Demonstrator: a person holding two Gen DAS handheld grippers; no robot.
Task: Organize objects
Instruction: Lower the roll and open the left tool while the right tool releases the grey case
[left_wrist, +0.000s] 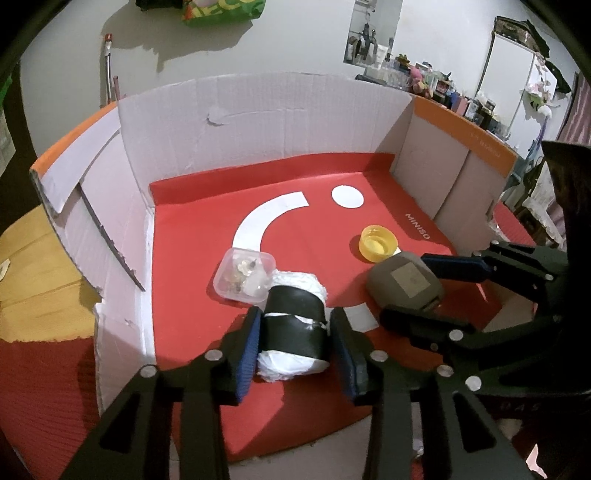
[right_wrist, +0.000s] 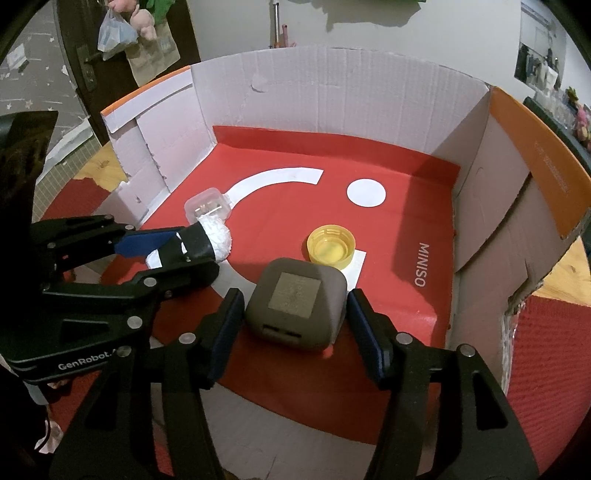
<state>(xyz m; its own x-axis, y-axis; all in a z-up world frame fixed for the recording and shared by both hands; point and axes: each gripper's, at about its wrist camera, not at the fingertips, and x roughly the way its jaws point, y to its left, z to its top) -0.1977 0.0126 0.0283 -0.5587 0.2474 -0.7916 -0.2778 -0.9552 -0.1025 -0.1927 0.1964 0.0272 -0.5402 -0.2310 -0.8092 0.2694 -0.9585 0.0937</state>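
Fingertips of my left gripper (left_wrist: 295, 347) flank a white bundle wrapped in black tape (left_wrist: 293, 332). From the left wrist view I see a thin gap on each side between the blue pads and the tape, so I read that grip as released, bundle resting on the red liner (left_wrist: 199, 229).

Right gripper (right_wrist: 295, 317) straddles a grey square case (right_wrist: 295, 299) with a paler square patch on top. There is clear space between each blue pad and the case sides, so it is likewise released. Case sits flat on the liner, near the front of the box.

- Bundle lies left of the case. Its far end touches or nearly touches a small clear plastic container (left_wrist: 245, 277) holding small bits I cannot identify.
- Yellow bottle cap (right_wrist: 331, 246), open side up, sits just behind the case on a white strip of the liner print.
- All four items are inside an open cardboard box (right_wrist: 332, 81) with whitish inner walls and orange outer edges.
- Liner print: a white arc, a white dot (right_wrist: 366, 192), and the word MINISO along the right side.
- Box rests on a red mat (right_wrist: 546, 350), with wooden floor showing beyond it.
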